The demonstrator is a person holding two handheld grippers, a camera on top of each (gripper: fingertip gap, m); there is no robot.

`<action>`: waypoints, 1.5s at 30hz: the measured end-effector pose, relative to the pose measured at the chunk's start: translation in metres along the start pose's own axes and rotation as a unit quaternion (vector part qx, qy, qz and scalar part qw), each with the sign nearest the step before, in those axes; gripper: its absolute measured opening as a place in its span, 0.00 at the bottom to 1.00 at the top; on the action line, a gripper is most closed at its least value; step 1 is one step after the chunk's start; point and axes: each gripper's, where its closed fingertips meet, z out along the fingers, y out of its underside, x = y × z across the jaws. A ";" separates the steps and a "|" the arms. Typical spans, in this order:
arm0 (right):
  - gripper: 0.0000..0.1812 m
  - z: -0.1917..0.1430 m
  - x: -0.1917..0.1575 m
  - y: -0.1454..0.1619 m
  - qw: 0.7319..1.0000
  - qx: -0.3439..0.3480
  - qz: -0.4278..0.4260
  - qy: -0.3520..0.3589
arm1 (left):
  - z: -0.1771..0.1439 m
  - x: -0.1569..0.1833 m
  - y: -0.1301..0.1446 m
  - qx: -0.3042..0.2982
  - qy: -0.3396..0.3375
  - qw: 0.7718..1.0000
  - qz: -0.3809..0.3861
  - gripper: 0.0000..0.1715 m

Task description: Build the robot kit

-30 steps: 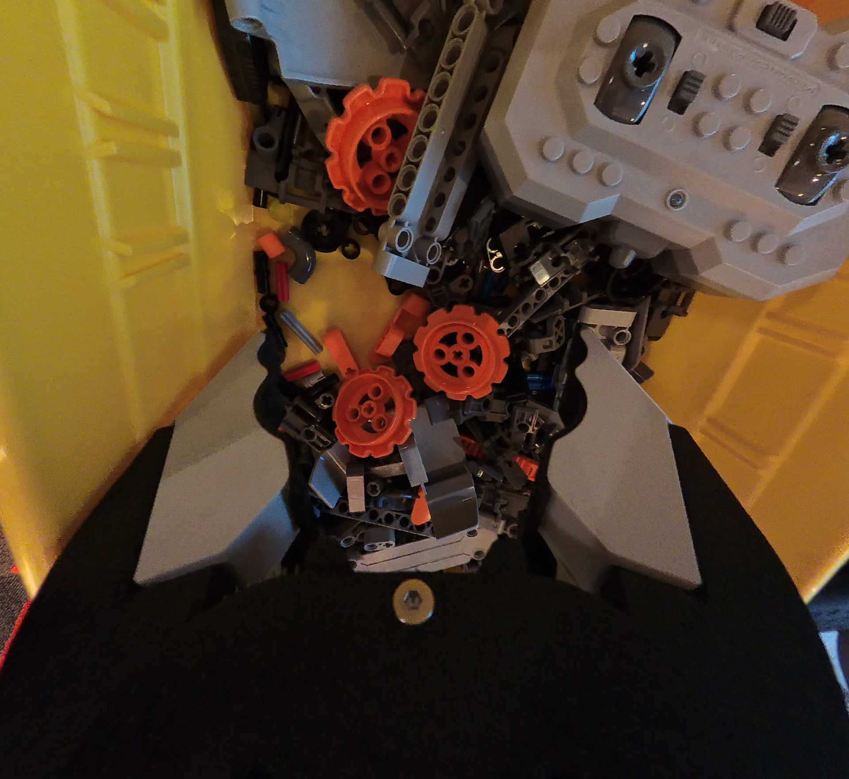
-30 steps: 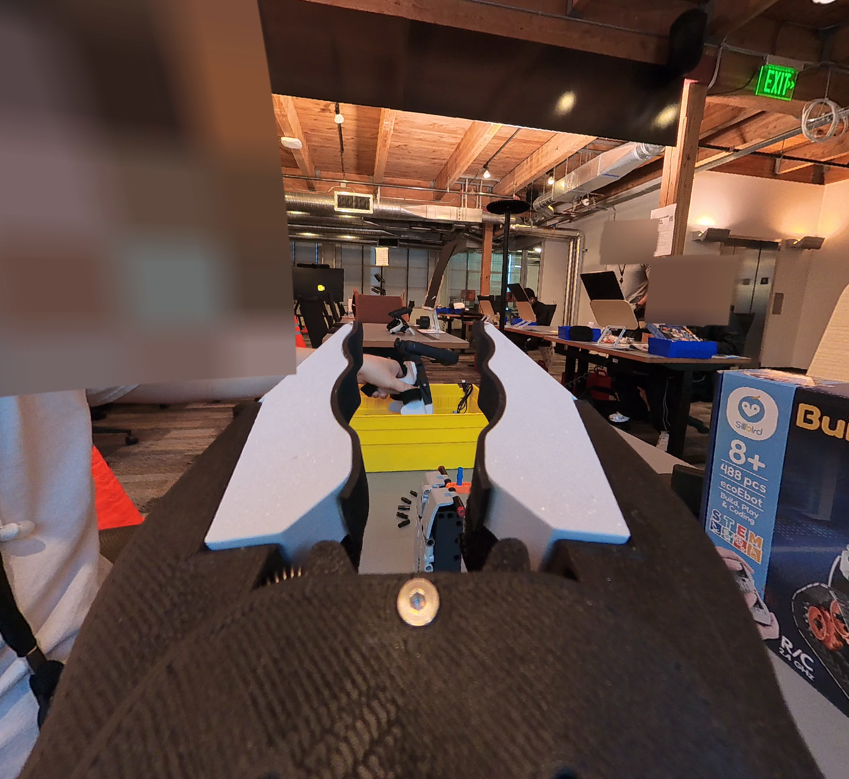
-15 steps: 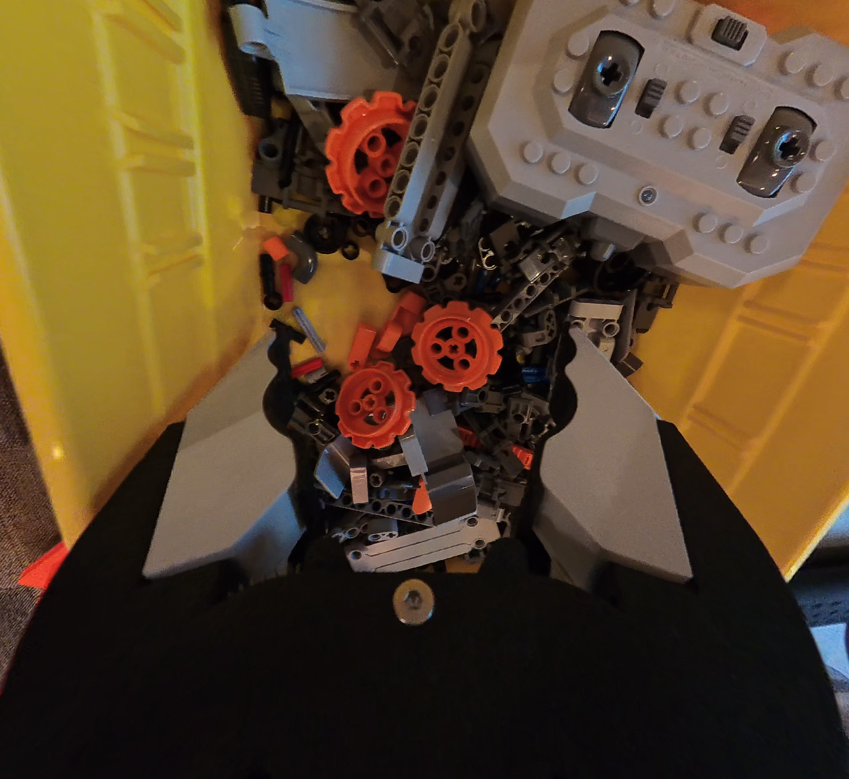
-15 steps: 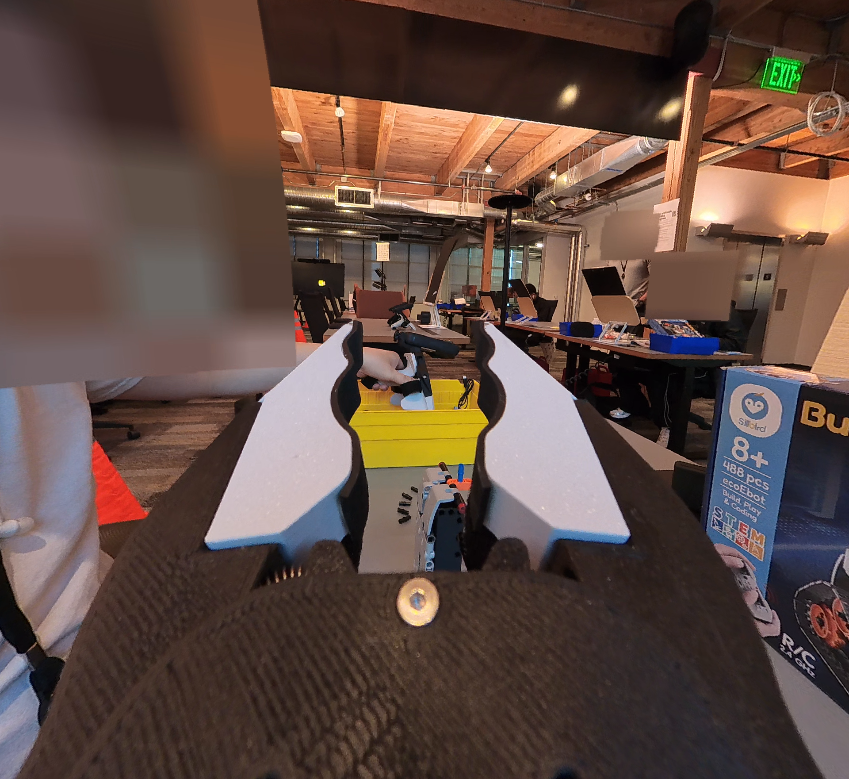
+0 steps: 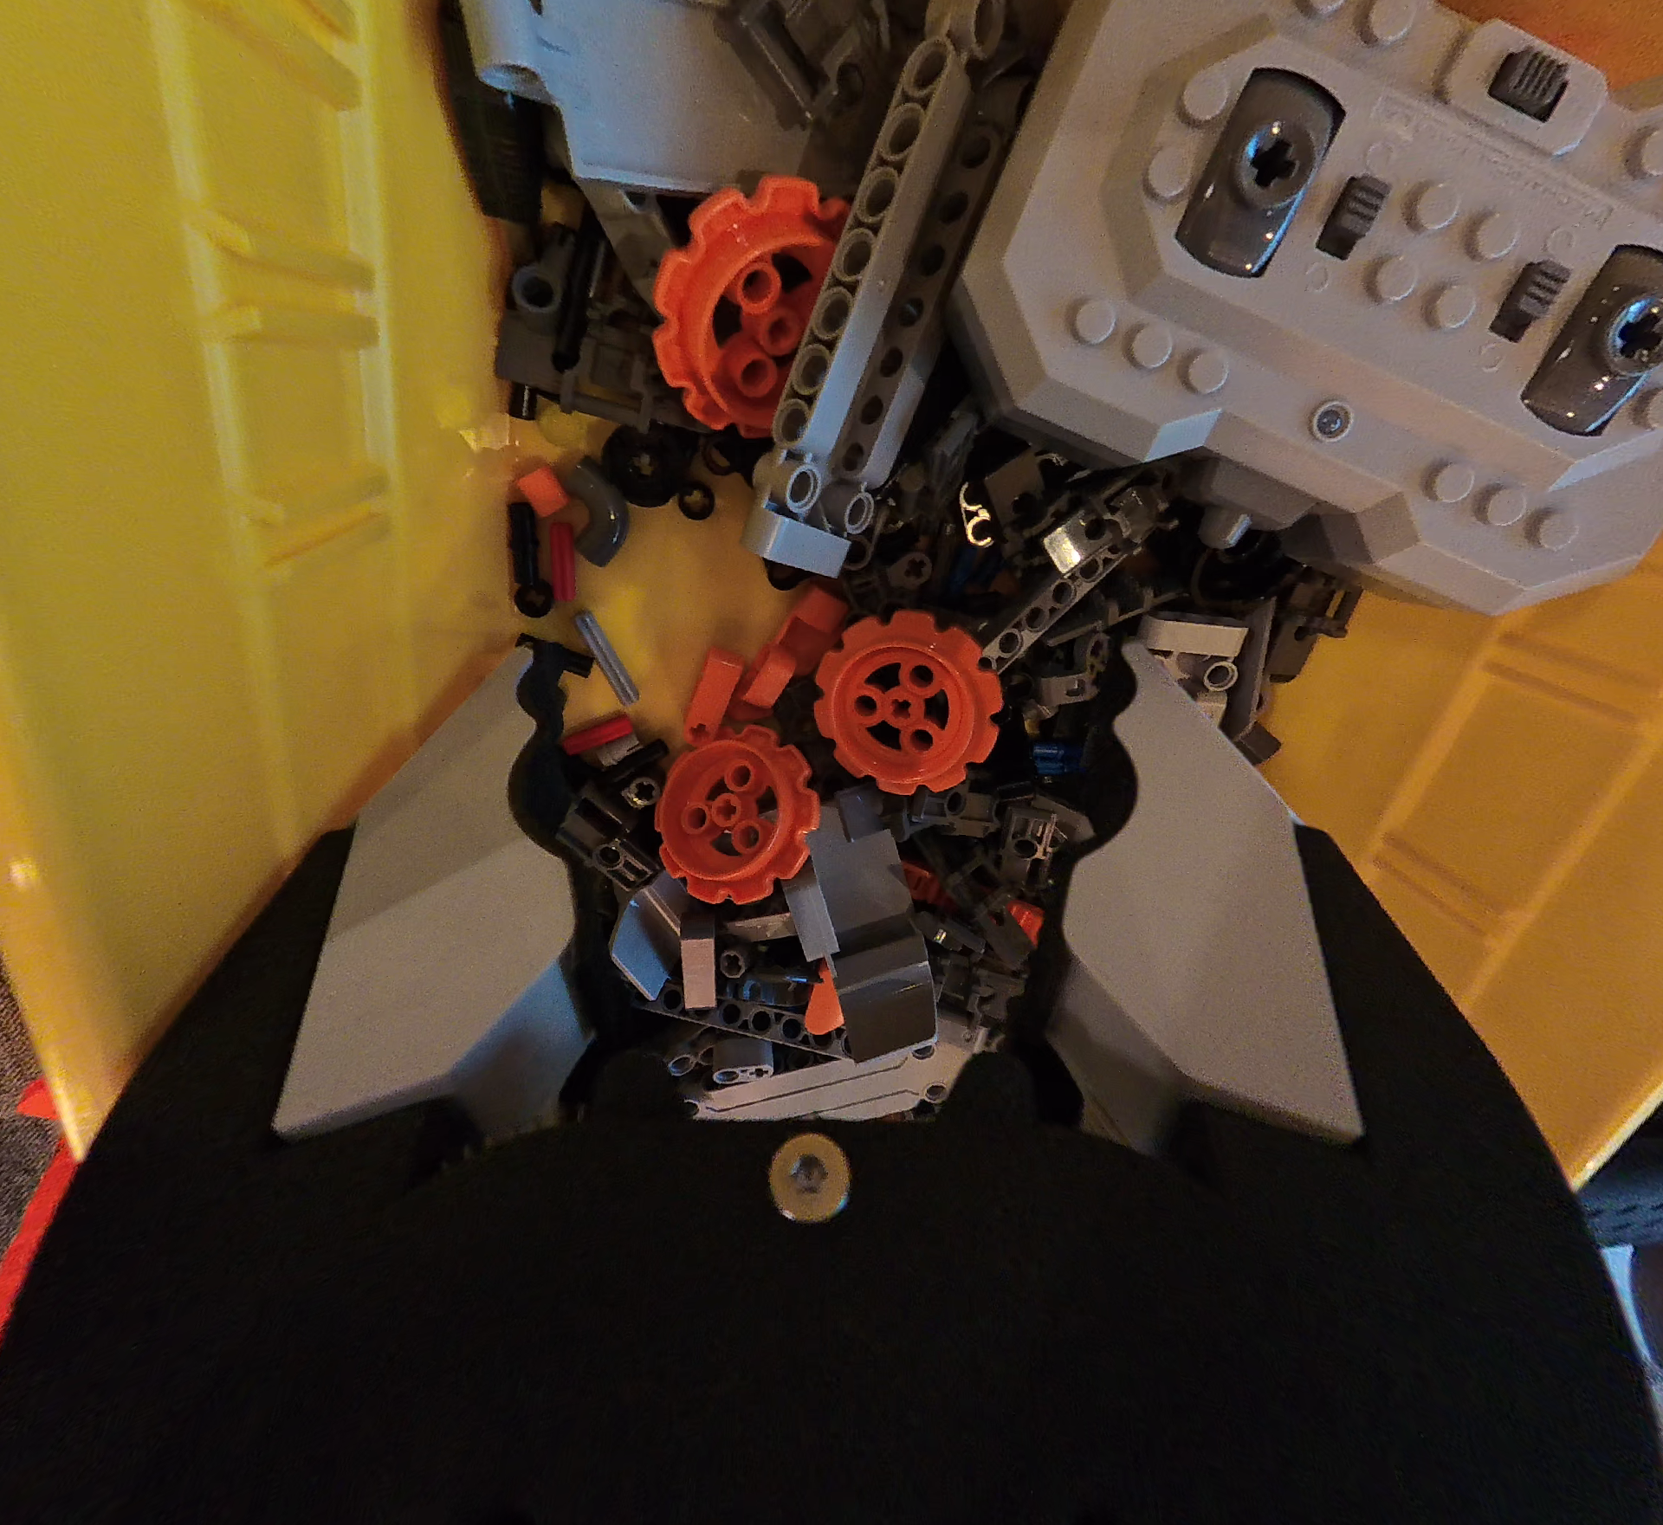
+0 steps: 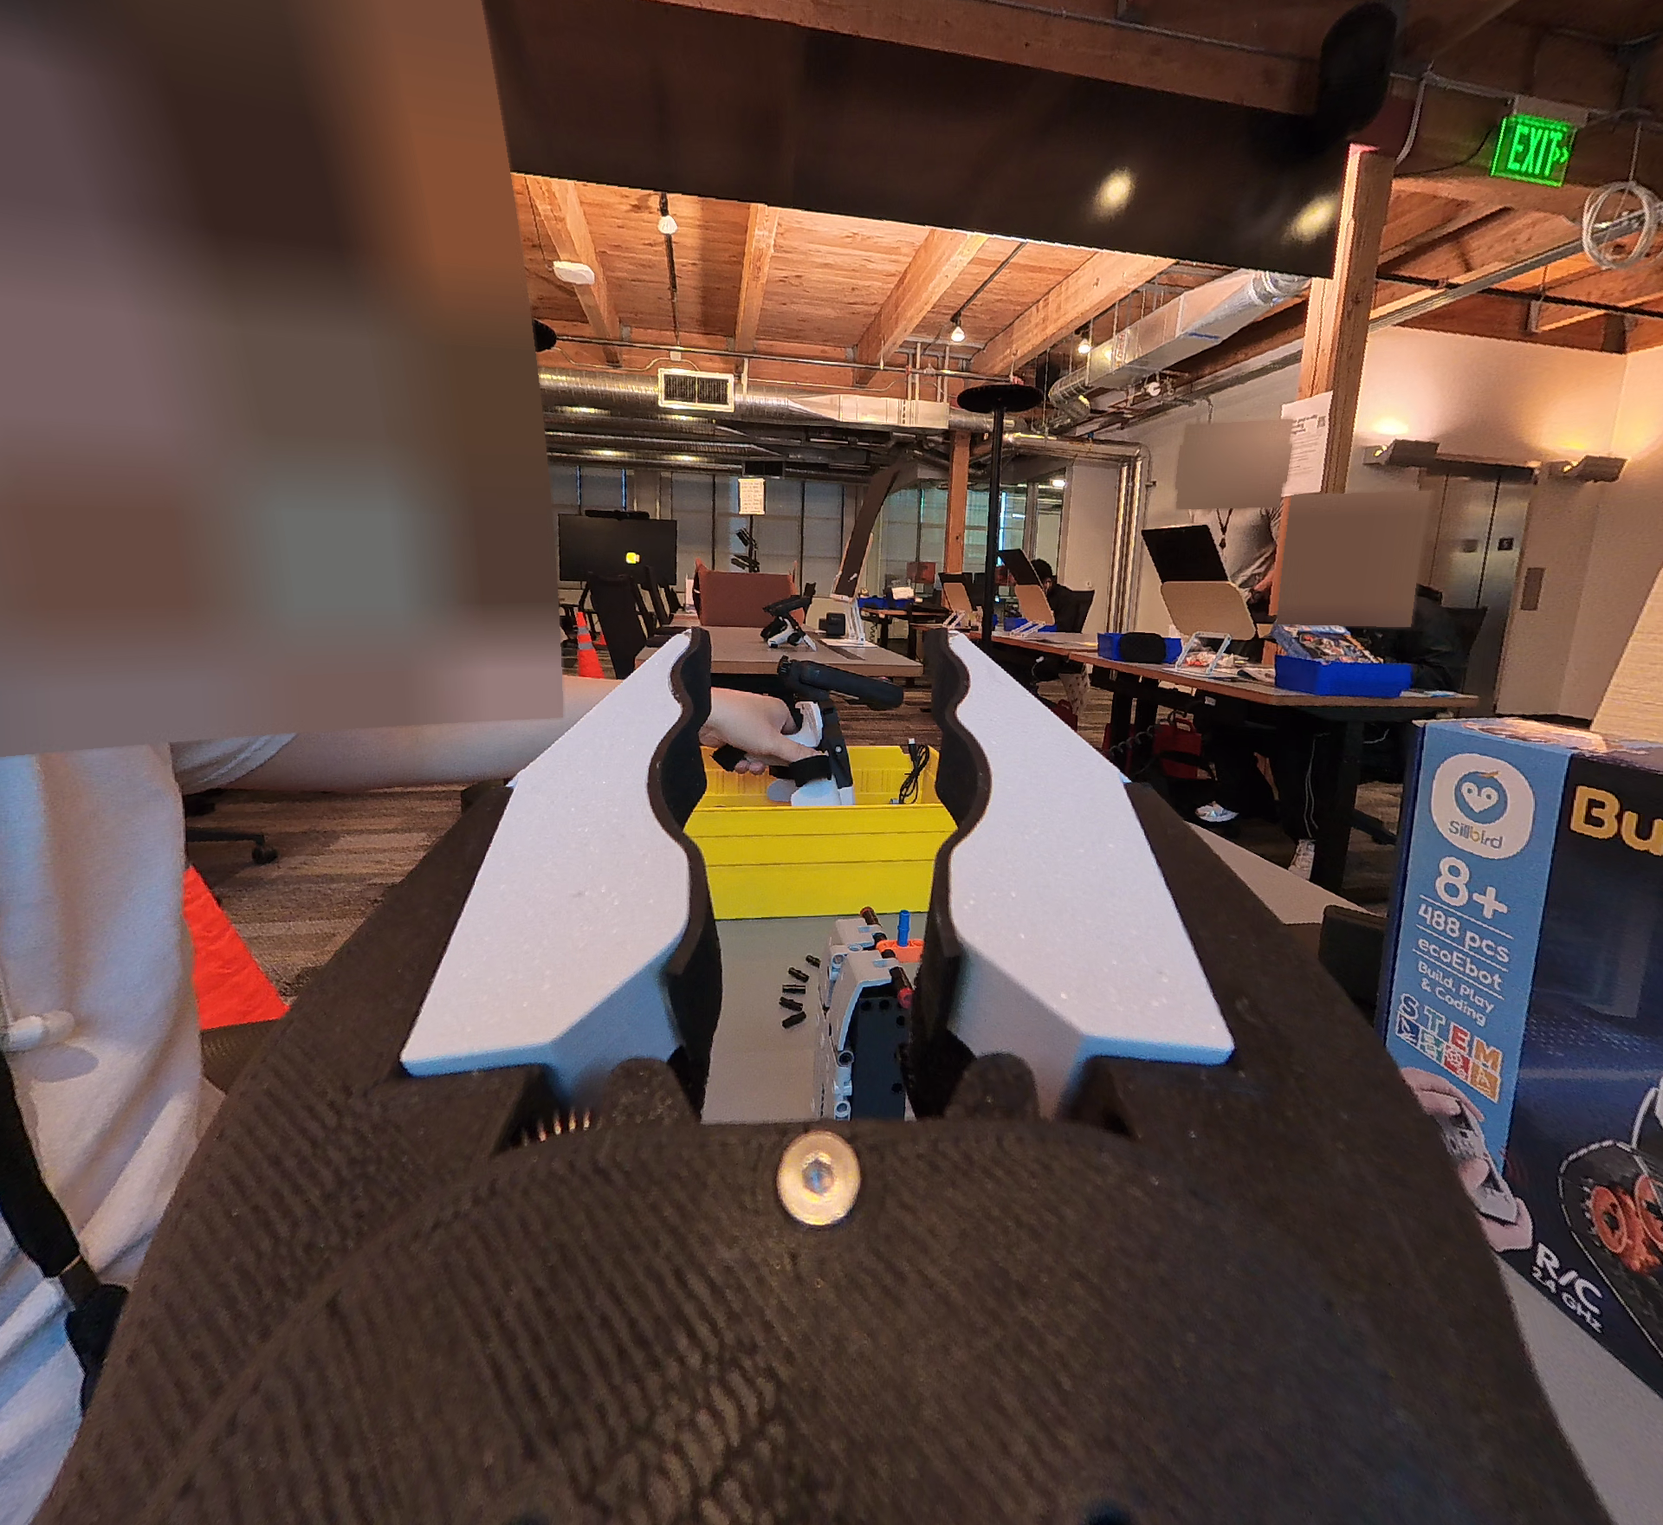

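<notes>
My left gripper [image 5: 832, 663] is open and points down into a yellow bin [image 5: 270, 312], just above a pile of grey and black building-kit parts. Three orange toothed wheels lie there: one [image 5: 907, 704] and another [image 5: 736, 811] between the fingers, a third [image 5: 747, 303] farther in. A large grey studded controller block [image 5: 1305, 267] lies at the upper right, beside a long grey holed beam [image 5: 882, 294]. My right gripper [image 6: 814, 645] is open and level above a table. A grey and black brick assembly [image 6: 864, 1023] stands on the table by its right finger.
In the right wrist view the yellow bin [image 6: 810, 861] stands ahead on the table, with a hand holding the left gripper [image 6: 819, 762] over it. Small black pins [image 6: 796, 996] lie beside the assembly. A blue kit box [image 6: 1530, 987] stands at the right. A person in white is close on the left. About 60 centimeters separates my left fingertips from my right. About 7 centimeters separates my left fingertips from the large grey studded controller block [image 5: 1305, 267].
The left gripper lifted slightly from the pile, then came back down to about where it was, still open. The right gripper has barely moved.
</notes>
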 end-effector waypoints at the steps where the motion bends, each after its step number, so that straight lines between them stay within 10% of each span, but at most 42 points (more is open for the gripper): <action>1: 0.27 0.000 0.000 0.000 1.000 0.000 0.000 0.000 | 0.000 0.001 0.001 -0.004 0.002 1.000 0.003 0.69; 10: 0.27 0.000 -0.001 -0.003 1.000 0.006 0.001 -0.001 | -0.023 0.013 0.008 -0.001 0.042 0.999 0.028 0.64; 18: 0.27 0.003 -0.005 -0.001 1.000 -0.002 -0.008 -0.004 | -0.047 -0.008 0.014 0.042 0.022 0.995 0.091 0.39; 28: 0.27 0.003 -0.003 -0.001 1.000 -0.004 -0.015 0.002 | -0.114 -0.001 -0.008 0.274 0.133 0.943 0.138 0.14; 33: 0.27 0.002 0.002 0.003 1.000 -0.003 -0.003 0.007 | -0.117 0.013 -0.002 0.208 0.211 0.934 0.200 0.03; 40: 0.27 0.006 0.010 0.022 0.999 -0.042 -0.007 0.020 | -0.077 -0.014 -0.001 0.096 -0.045 0.872 0.478 0.04; 45: 0.27 0.004 0.018 0.026 0.998 -0.053 -0.012 0.036 | -0.044 -0.030 0.008 -0.016 -0.089 0.887 0.453 0.02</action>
